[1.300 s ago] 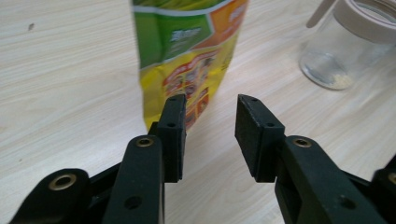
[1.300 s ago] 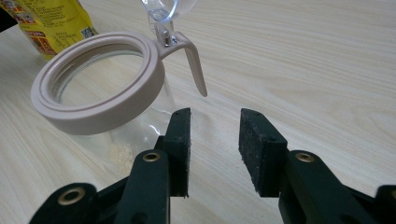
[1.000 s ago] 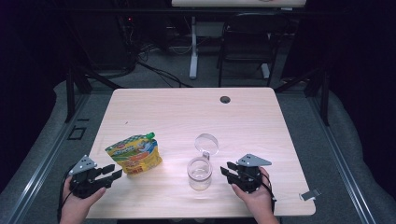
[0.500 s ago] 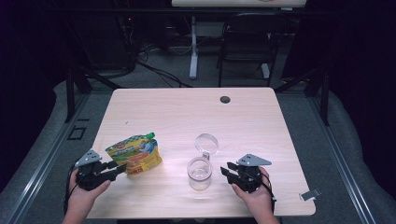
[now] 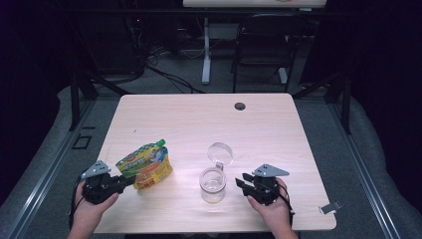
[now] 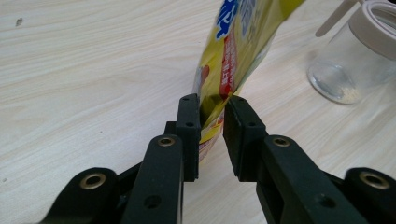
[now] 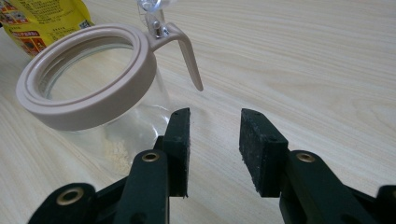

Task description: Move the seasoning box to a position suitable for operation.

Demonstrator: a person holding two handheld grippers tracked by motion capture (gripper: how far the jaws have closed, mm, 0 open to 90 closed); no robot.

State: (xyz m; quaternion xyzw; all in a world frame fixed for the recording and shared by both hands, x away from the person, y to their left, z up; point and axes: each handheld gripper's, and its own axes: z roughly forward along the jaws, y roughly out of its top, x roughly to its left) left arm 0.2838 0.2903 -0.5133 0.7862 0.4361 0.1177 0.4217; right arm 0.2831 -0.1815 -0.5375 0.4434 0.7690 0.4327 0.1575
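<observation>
One yellow pouch (image 6: 243, 51) sits between the left gripper (image 6: 212, 135) jaws (narrow gap, one side touching); one open jar (image 7: 88, 88) stands beside the parted, empty right gripper (image 7: 215, 149).

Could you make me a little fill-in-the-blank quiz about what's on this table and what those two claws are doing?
1. The left claw has its jaws around the bottom edge of the yellow ____.
2. The glass jar stands with its hinged lid flipped ____.
3. The right claw has its jaws apart and grips ____.
4. On the table, the jar stands between the pouch and the ____ claw.

Missing words: pouch; open; nothing; right
</observation>
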